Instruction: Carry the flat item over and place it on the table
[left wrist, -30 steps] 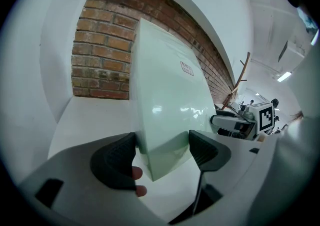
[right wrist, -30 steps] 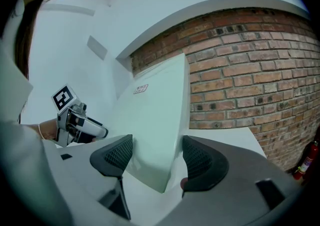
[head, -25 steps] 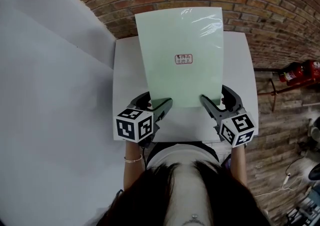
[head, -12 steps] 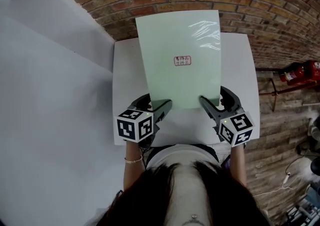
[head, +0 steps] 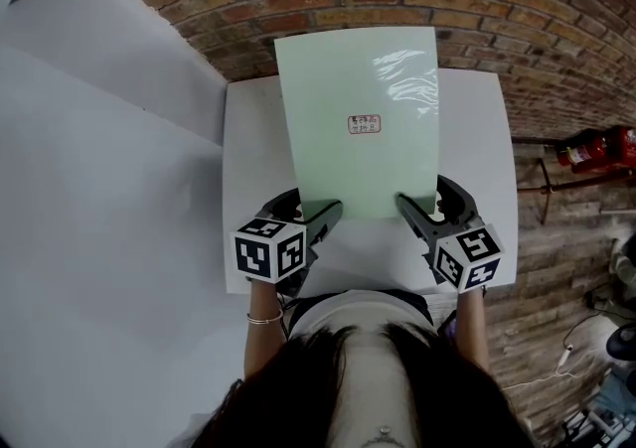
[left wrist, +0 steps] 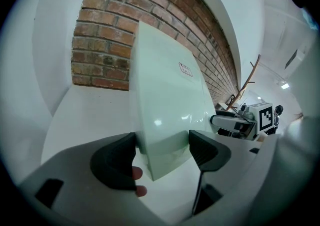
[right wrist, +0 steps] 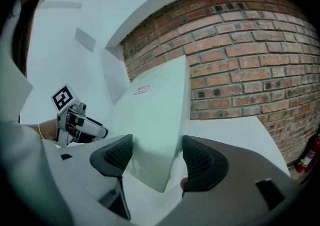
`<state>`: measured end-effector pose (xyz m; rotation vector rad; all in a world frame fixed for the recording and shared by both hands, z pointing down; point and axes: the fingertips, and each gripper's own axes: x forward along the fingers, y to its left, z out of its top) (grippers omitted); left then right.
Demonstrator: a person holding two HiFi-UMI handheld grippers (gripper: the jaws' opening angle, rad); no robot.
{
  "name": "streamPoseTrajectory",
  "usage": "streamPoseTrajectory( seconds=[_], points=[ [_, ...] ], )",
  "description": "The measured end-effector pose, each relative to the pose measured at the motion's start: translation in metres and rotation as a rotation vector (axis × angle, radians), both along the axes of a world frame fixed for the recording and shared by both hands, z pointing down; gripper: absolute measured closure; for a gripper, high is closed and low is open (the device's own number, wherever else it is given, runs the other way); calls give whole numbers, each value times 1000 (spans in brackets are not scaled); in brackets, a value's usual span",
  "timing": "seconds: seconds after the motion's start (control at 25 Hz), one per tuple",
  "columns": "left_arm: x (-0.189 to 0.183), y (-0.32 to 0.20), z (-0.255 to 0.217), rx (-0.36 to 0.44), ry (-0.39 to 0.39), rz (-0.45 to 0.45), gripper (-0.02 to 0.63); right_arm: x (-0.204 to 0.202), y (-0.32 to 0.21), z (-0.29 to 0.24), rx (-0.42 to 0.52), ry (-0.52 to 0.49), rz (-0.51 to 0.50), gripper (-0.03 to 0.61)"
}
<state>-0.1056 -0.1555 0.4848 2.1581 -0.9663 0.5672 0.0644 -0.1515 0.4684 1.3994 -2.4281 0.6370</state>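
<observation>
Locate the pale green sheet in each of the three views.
Head view: pale green sheet at centre, over the white table.
Left gripper view: sheet at centre, near corner between the fingers.
Right gripper view: sheet centre-left, corner between the fingers.
Shared landmark: the sheet's red label.

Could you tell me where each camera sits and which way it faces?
Head view: on the person's head, looking steeply down at the table, green sheet, left gripper and right gripper; hair and forearms show.
Left gripper view: on the left gripper, looking along its jaws past the sheet's corner toward the brick wall; fingertips show.
Right gripper view: on the right gripper, facing that wall; hair and clothing show.
Shared: both gripper views show the other gripper.
</observation>
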Motion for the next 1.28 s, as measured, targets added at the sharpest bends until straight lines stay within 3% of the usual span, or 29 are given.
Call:
streamPoseTrajectory(
  seconds=[1.28],
  points=[
    [-3, -18, 54, -143, -16, -12, 265, -4, -25, 55, -135, -18, -17, 245]
  ],
)
